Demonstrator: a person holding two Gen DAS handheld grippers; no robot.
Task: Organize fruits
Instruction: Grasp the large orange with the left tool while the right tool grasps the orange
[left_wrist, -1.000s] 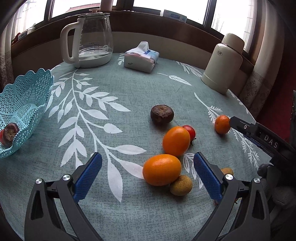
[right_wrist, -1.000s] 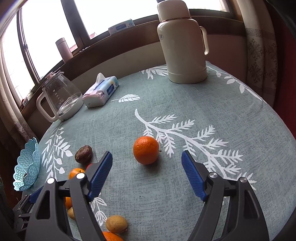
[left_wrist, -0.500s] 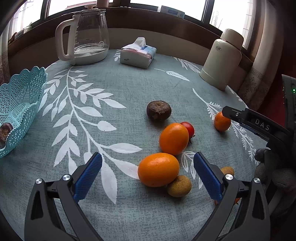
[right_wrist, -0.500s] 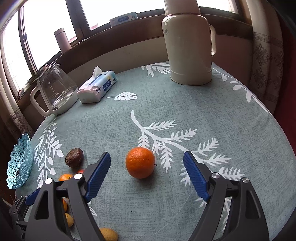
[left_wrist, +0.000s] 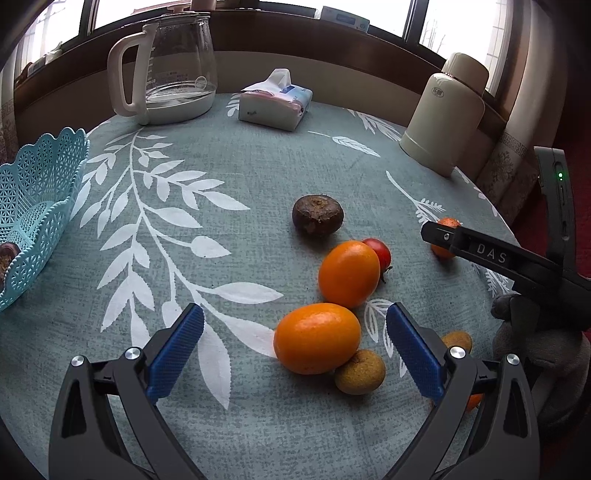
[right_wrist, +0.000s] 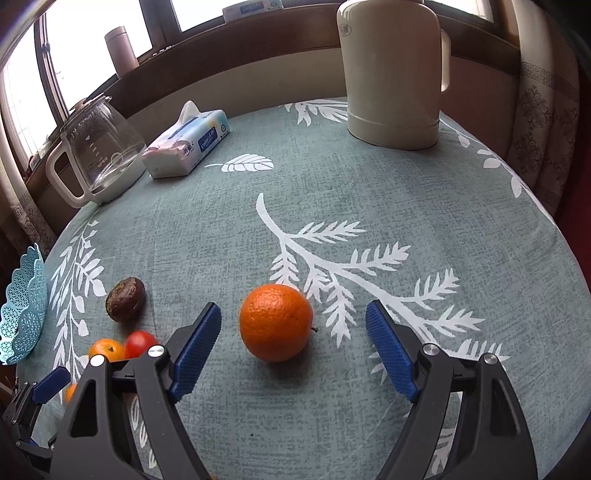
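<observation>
Left claw (left_wrist: 295, 341) spread, right claw (right_wrist: 293, 341) spread (both empty), three oranges (left_wrist: 317, 343), one tomato (left_wrist: 378, 251), one basket (left_wrist: 37, 206)

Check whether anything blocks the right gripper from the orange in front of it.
Nothing visible does. The orange sits alone on the tablecloth, just ahead of the open right gripper, with only bare cloth between.

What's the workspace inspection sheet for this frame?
Surface: round table, teal leaf-print cloth.
Job's things: blue basket at left edge, dark fruit inside; lone orange; cluster of two smooth orange fruits, brown fruit, cherry tomato, small tan fruits.
Clutter: glass kettle, tissue pack, cream thermos.
Grippers: left gripper open near cluster; right gripper open around lone orange, not touching.
Cables: nothing seen.
Surroundings: windows, wooden sill, curtains.
</observation>
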